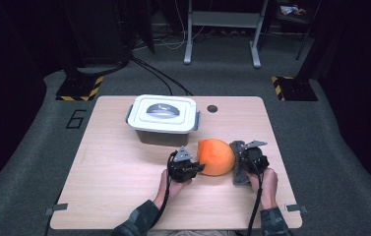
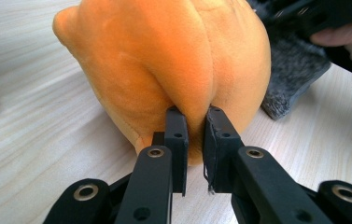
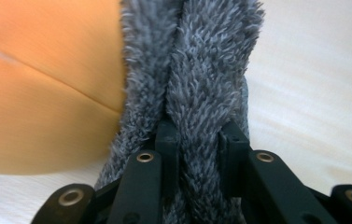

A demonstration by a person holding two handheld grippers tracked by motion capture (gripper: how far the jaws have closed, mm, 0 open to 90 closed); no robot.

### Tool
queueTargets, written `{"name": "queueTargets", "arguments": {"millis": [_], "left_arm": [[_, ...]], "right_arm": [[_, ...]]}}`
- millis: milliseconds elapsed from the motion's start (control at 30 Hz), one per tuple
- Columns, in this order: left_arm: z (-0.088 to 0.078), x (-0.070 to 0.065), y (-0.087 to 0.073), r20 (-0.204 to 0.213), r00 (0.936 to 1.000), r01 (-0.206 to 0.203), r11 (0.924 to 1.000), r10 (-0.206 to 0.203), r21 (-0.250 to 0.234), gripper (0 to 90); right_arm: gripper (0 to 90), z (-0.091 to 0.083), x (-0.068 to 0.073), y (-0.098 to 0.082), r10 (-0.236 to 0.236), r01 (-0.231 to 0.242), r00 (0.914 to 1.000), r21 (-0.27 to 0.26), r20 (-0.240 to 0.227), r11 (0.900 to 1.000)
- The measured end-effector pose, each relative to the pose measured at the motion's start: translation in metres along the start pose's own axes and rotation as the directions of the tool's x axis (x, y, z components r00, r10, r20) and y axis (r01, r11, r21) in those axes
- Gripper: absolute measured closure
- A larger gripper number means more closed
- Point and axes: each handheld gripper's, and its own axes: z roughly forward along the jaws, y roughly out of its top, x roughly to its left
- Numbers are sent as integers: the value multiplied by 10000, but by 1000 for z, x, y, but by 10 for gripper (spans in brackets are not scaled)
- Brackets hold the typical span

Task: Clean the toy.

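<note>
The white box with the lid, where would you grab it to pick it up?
Grab the white box by the grey handle in the middle of its lid, coming straight down from above. The handle looks raised and narrow enough for jaws, while the box body seems too wide.

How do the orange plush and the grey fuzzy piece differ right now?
The orange plush is smooth, rounded and bulky; the grey fuzzy piece is shaggy, darker and slimmer. The left gripper pinches a fold of the plush; the right gripper clamps the grey piece. Both are soft and rest on the table.
</note>
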Motion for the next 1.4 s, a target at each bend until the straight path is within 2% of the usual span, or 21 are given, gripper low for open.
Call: {"name": "queueTargets", "arguments": {"millis": [100, 200, 233, 267, 300, 333, 367, 433, 533, 600, 800, 933, 1000, 1033, 1067, 1100, 1167, 1233, 1267, 1333, 1400], "left_arm": [[0, 1, 0, -27, 10000, -57, 10000, 57, 12, 807], [-1, 1, 0, -4, 10000, 49, 10000, -49, 9, 803], [-1, 1, 0, -30, 10000, 48, 10000, -48, -12, 801], [-1, 1, 1, -19, 10000, 28, 10000, -28, -6, 801], [0, 1, 1, -19, 10000, 43, 10000, -43, -18, 797], [0, 1, 1, -19, 10000, 43, 10000, -43, -18, 796], [0, 2, 1, 15, 10000, 60, 10000, -60, -18, 794], [0, 2, 1, 6, 10000, 10, 10000, -10, -19, 789], [0, 2, 1, 28, 10000, 38, 10000, -38, -34, 783], [0, 3, 2, 23, 10000, 32, 10000, -32, -63, 770], [-1, 4, 2, 94, 9999, 41, 10000, -40, -90, 736], [-4, 6, 3, 173, 9999, -1, 9999, 3, -135, 576], [-6, 5, 4, 96, 9997, -236, 9997, 237, -117, 540], [-9, 4, 4, -78, 9982, -597, 9982, 596, -71, 480], [-9, 4, 4, -78, 9982, -597, 9982, 596, -71, 455], [-9, 1, 3, -303, 9956, -880, 9961, 882, 80, 426], [-8, 0, 2, -358, 9940, -1032, 9945, 1038, 190, 399], [-3, -3, 0, -703, 9897, -1225, 9919, 1246, 342, 390], [-3, -3, 0, -703, 9897, -1225, 9919, 1246, 342, 392], [2, -5, 0, -914, 9839, -1490, 9874, 1533, 529, 398], [6, -8, 1, -1040, 9783, -1739, 9831, 1792, 576, 471]], "right_arm": [[745, 2, -3, -3, 128, -128, 9999, 107, 0, 9999], [747, -10, -5, -1, 153, -150, 9998, -323, 81, 9994], [747, -24, -4, 4, 128, -114, 9997, -739, 189, 9972], [747, -24, -4, 4, 128, -114, 9997, -739, 189, 9972], [747, -40, 0, 9, -30, 50, 9998, -1138, 184, 9935], [747, -40, 0, 9, -30, 50, 9998, -1138, 184, 9935], [746, -52, 6, 14, -264, 271, 9996, -1494, 66, 9884], [746, -58, 14, 19, -562, 529, 9983, -1625, -159, 9853], [747, -57, 22, 22, -776, 731, 9967, -1597, -222, 9845], [748, -49, 27, 24, -861, 804, 9957, -1399, -348, 9869], [749, -40, 29, 26, -907, 853, 9952, -1287, -365, 9880], [749, -38, 27, 26, -839, 805, 9962, -1205, -233, 9894], [750, -37, 26, 26, -819, 790, 9964, -1165, -203, 9900], [750, -36, 26, 27, -792, 764, 9966, -1146, -204, 9905], [750, -36, 26, 27, -792, 764, 9966, -1146, -204, 9905], [749, -35, 25, 27, -805, 779, 9966, -1152, -181, 9903], [749, -34, 25, 28, -788, 765, 9968, -1195, -142, 9899], [749, -34, 24, 27, -756, 727, 9970, -1235, -188, 9897], [749, -34, 24, 27, -756, 727, 9970, -1235, -188, 9897], [749, -34, 24, 27, -704, 676, 9973, -1208, -185, 9904], [749, -34, 23, 28, -756, 731, 9970, -1136, -182, 9908]]}}
